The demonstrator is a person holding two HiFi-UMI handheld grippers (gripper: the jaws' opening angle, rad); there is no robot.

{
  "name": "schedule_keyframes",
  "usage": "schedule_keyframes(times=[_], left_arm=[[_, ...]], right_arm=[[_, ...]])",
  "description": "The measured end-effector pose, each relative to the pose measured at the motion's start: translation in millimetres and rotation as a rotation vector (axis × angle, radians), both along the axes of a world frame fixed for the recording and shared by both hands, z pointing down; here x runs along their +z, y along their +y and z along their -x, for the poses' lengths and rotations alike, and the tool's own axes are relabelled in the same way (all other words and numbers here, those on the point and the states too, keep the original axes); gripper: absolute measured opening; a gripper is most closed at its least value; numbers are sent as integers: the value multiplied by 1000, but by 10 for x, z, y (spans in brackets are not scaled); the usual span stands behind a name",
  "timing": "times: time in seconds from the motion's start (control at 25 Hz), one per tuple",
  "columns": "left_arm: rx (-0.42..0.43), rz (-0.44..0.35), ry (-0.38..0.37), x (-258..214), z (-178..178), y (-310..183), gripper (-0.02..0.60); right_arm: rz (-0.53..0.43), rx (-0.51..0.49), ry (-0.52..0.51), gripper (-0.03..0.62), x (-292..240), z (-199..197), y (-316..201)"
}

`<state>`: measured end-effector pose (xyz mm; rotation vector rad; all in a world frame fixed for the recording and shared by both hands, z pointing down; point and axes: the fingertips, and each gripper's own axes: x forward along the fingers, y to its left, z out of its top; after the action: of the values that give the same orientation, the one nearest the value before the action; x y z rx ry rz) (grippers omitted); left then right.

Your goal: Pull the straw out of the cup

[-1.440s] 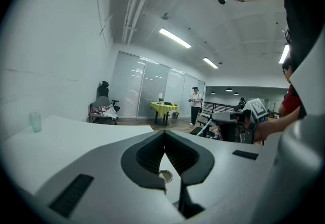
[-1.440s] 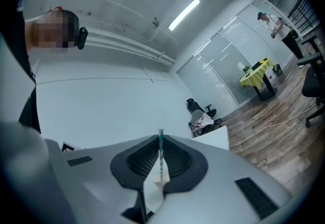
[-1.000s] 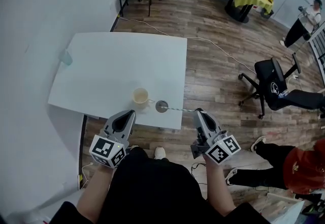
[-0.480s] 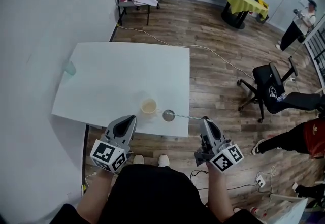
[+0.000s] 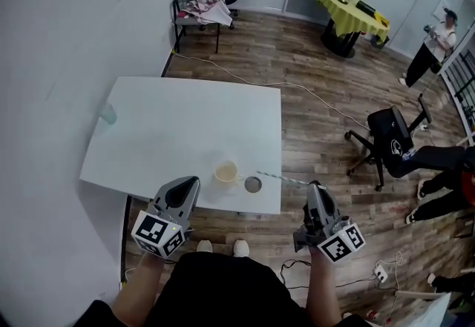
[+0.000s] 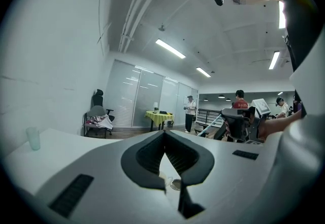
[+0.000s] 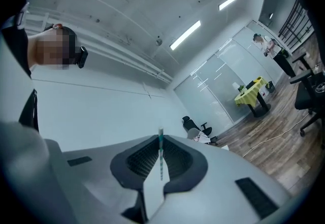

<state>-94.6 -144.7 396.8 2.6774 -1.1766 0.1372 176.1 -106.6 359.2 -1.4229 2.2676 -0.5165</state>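
Black top [image 5: 215, 285]; white shoes [image 5: 204, 246]; grey, marker-cubed hand-held grippers [image 5: 188, 183] [image 5: 315, 188].

The straw [image 7: 161, 157] is striped teal and white; the cup [image 5: 225, 171] is cream, the table [image 5: 171, 125] white, the floor [image 5: 319, 96] brown wood.

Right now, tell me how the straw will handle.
Straw: probably light and fairly stiff; it juts straight from the right gripper without drooping. Thin, held only near one end, so it may swivel in the pinch. Round, so likely to roll on the table.
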Motion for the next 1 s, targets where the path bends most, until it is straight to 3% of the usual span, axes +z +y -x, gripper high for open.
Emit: schedule_keyframes(times=[1.0], left_arm=[[28, 9, 27, 41, 40, 126, 14]], right_arm=[[1, 17, 16, 41, -39, 182, 207]])
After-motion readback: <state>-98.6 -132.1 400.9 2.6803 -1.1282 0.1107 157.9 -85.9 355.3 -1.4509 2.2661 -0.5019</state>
